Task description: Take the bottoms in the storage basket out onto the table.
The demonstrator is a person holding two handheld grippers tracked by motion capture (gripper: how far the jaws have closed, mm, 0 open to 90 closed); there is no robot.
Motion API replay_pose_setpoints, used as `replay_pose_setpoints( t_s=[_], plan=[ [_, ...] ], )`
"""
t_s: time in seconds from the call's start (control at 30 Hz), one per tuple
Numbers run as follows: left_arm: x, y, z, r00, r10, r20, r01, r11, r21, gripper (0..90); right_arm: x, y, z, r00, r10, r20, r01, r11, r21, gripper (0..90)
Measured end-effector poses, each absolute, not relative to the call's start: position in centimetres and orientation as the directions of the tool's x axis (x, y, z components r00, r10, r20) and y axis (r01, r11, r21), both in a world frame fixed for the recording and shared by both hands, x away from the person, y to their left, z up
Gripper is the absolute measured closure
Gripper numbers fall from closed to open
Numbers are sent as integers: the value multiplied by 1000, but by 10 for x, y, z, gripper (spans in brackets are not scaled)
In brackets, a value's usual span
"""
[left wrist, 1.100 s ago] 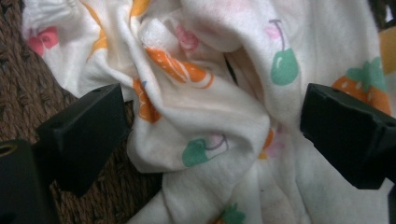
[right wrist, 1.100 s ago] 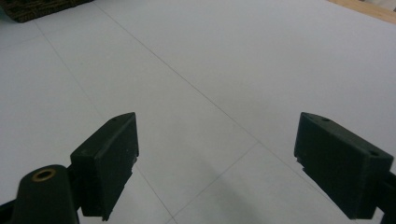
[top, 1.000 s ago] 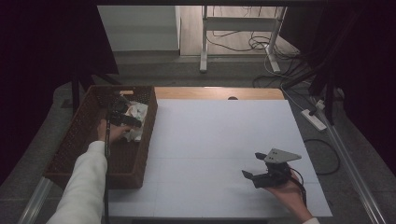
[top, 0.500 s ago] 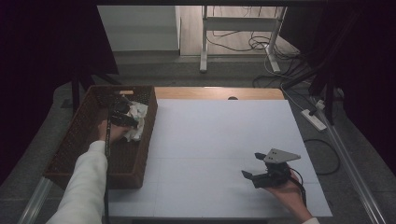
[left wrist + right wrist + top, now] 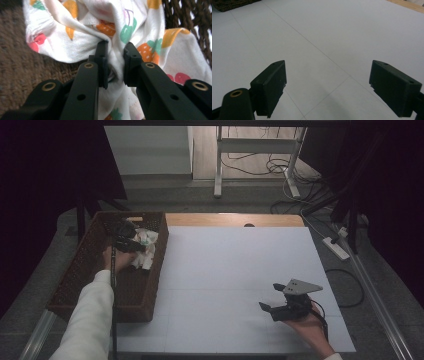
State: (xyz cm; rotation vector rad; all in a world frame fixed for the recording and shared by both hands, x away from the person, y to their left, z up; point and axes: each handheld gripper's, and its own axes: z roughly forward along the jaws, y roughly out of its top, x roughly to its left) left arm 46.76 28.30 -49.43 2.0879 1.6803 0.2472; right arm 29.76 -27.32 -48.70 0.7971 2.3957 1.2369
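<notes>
A white cloth with fruit prints [image 5: 82, 30] [image 5: 145, 245] lies bunched in the far right corner of a brown wicker basket [image 5: 80, 275]. My left gripper [image 5: 115, 53] [image 5: 131, 240] reaches into the basket, and its jaws have just been closing; they now pinch a fold of the cloth between the pads. My right gripper [image 5: 328, 82] [image 5: 274, 297] rests low over the white table [image 5: 235, 270] at the front right, jaws wide open with nothing between them.
The basket stands along the table's left edge; a corner of the basket [image 5: 232, 5] lies far off in the right gripper view. A power strip [image 5: 336, 247] and cables lie on the floor to the right. A metal stand [image 5: 255, 150] rises behind the table.
The left gripper's jaws have drawn together on the cloth in the basket, and the hand shifted slightly. The right gripper has stayed still.
</notes>
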Motion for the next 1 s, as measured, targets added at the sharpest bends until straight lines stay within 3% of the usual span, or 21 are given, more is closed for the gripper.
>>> replay_pose_setpoints(
  t_s=[0.37,1.0],
  plan=[
    [462,283,-477,231,962,-146,838,-121,532,778,298,-273,-487,-788,614,-33,328,466,822,147],
    [454,290,-462,230,953,-195,794,-68,604,778,297,-273,-487,-788,615,-36,326,467,822,147]
  ],
)
